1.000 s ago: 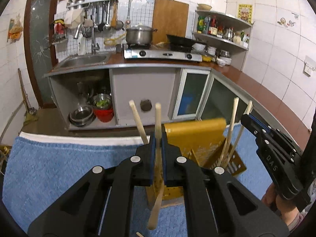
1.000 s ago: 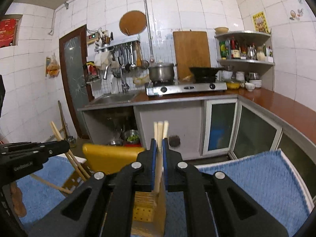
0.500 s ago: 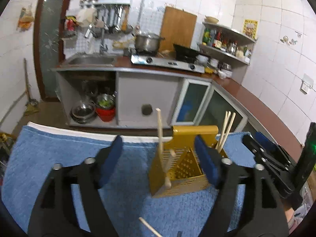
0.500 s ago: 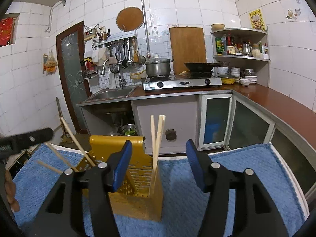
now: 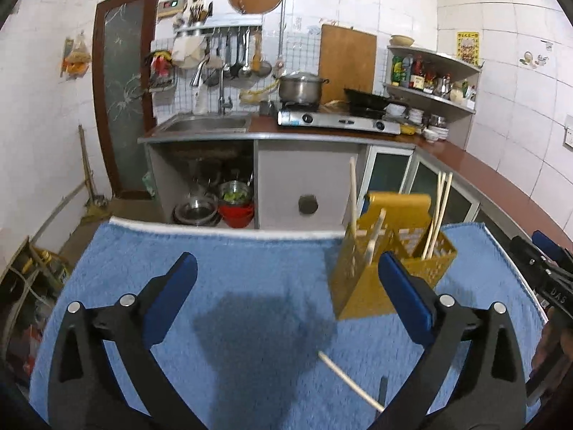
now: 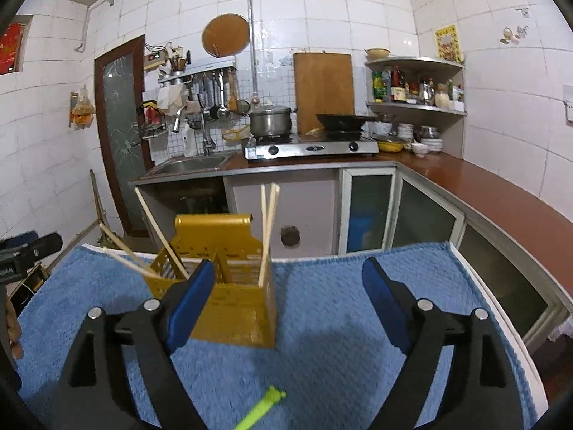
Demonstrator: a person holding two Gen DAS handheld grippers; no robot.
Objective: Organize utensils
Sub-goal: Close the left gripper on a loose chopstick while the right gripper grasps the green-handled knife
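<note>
While both tongs, left (image 5: pixel 286 297) and right (image 6: pixel 286 301), had just been opening and stood wide and empty, the chopsticks (image 6: pixel 268 231) stood in the yellow holder (image 6: pixel 229 301) ahead; next, gather the loose chopstick (image 5: pixel 349 380) below the left tongs.

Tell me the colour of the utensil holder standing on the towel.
The utensil holder is mustard yellow, with perforated walls; the right wrist view shows it best.

You are holding the left hand-held gripper (image 5: pixel 286 297) low in its frame, its jaws just having been opening wide with nothing between them. Your right hand-held gripper (image 6: pixel 286 302) is likewise spreading, empty, its blue pads (image 6: pixel 385 308) standing well apart.
</note>
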